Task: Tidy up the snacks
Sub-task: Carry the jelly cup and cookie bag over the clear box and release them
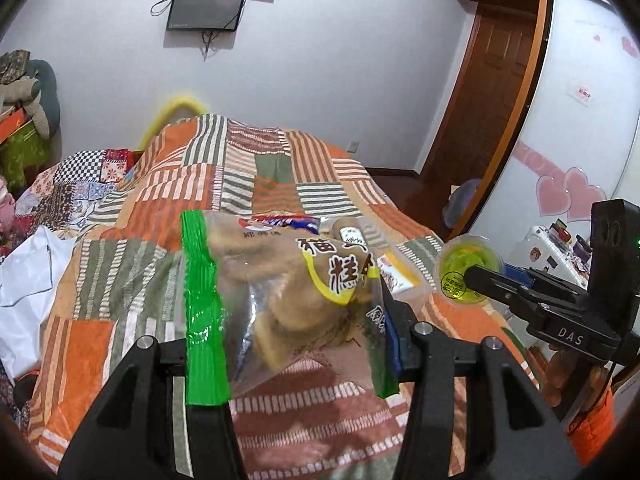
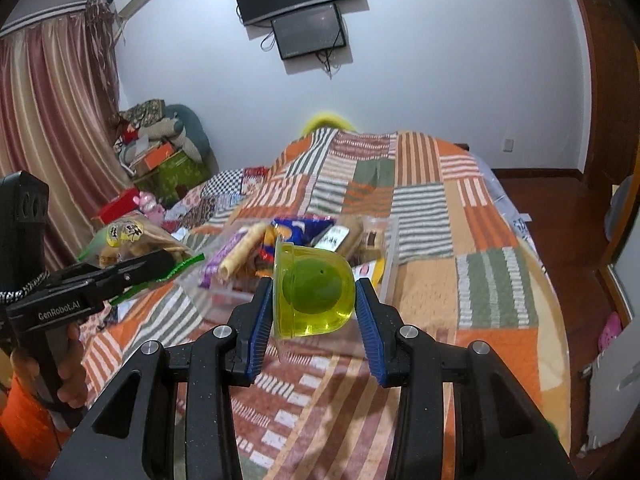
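Note:
My left gripper [image 1: 288, 332] is shut on a clear bag of round biscuits [image 1: 280, 280] with green sealed ends, held above the bed. My right gripper [image 2: 314, 308] is shut on a yellow-green jelly cup [image 2: 314, 292], lying on its side between the blue pads. The same jelly cup [image 1: 466, 272] shows at the right of the left wrist view, and the biscuit bag [image 2: 132, 244] at the left of the right wrist view. A clear plastic box [image 2: 390, 268] holding several snacks, among them a wafer roll [image 2: 244, 252] and a blue packet [image 2: 300, 230], sits on the bed ahead of both grippers.
The bed has an orange, green and white striped patchwork cover [image 2: 432, 208]. Piled boxes and soft toys [image 2: 160, 148] stand at the far left by the curtain. A white bag [image 1: 28, 280] lies left of the bed. A sliding wardrobe [image 1: 580, 100] and wood floor [image 2: 560, 216] are to the right.

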A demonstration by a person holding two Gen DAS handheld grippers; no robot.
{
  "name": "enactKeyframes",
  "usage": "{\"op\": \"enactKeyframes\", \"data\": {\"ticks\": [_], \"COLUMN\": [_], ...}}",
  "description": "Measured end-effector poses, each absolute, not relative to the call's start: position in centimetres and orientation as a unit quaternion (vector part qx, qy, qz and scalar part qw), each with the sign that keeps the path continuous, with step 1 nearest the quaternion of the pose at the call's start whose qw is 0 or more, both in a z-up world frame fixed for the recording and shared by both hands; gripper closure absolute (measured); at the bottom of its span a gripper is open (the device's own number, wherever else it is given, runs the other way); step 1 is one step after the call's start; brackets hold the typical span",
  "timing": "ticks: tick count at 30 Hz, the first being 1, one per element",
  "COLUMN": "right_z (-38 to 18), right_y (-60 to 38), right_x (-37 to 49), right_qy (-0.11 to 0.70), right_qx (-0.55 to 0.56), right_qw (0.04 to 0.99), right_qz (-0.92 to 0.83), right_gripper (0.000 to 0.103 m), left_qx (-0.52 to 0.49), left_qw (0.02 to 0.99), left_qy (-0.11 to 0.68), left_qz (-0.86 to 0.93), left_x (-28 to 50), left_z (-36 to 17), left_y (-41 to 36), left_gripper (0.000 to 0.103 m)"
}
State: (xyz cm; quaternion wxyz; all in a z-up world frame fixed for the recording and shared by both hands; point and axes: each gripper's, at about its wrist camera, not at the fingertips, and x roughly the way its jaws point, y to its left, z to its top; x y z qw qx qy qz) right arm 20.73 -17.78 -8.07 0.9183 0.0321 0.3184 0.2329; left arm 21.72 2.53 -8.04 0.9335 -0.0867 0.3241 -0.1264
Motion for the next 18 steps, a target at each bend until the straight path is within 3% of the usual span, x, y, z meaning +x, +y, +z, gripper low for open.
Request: {"op": "enactKeyframes", "data": {"ticks": [18], "right_z": [-8.3], "right_y": [-18.0], "right_x": [23.7], "right_qy": [0.307], "right_qx": [0.049], "right_qw": [0.926], "right_qz": [0.215], "right_gripper": [0.066], "left_qx": [-0.093], "left_qw": [0.931], "left_qy": [0.329], "left_qz": [-0.131], "left_x": [28.2], "left_z": [-9.7], "left_y": [-0.3], "left_gripper": [0.054]}}
